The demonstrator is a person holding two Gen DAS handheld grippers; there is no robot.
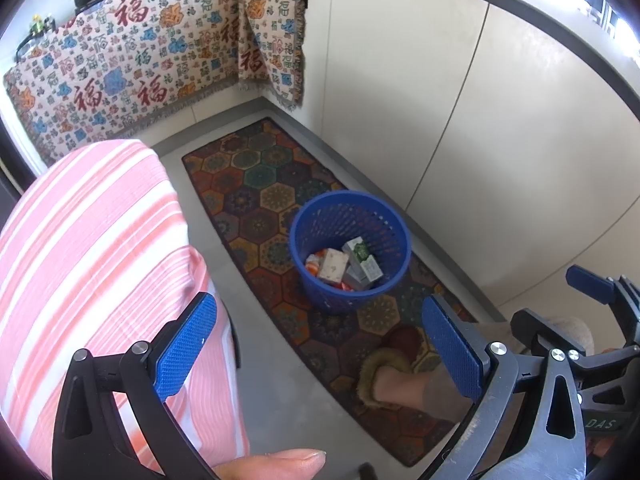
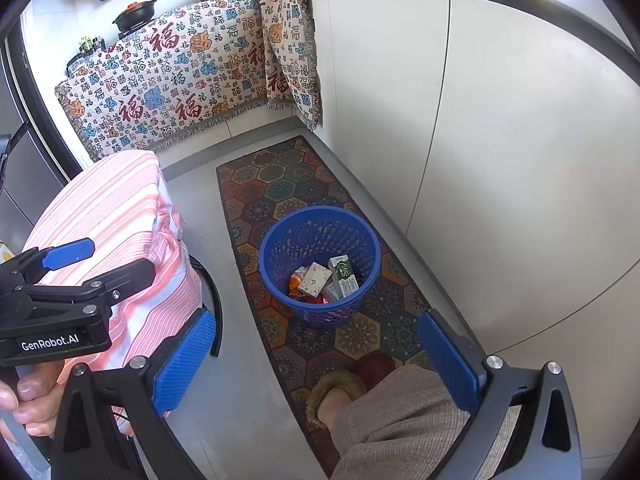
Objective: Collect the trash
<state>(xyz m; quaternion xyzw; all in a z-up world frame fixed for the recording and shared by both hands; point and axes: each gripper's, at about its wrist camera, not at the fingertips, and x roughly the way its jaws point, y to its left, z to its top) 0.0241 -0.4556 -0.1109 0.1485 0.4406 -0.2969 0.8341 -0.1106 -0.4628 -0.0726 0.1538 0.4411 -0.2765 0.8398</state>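
Note:
A blue perforated trash basket [image 1: 394, 242] stands on a patterned floor mat; it also shows in the right wrist view [image 2: 276, 256]. Inside lie a green-and-white drink carton [image 1: 362, 258] [image 2: 343, 276], a pale box [image 1: 334, 266] [image 2: 314, 278] and orange wrappers [image 1: 312, 264]. My left gripper [image 1: 320, 344] is open and empty, held high above the floor, nearer than the basket. My right gripper [image 2: 316, 360] is open and empty, also above and short of the basket. The left gripper's body [image 2: 60, 280] shows at the left of the right wrist view.
A table with a pink striped cloth [image 1: 88, 260] [image 2: 116, 216] stands to the left. White cabinets [image 1: 480, 140] line the right. A patterned cloth [image 2: 180, 84] hangs over the far counter with pans. The person's slippered foot [image 2: 340, 388] rests on the mat [image 2: 280, 188].

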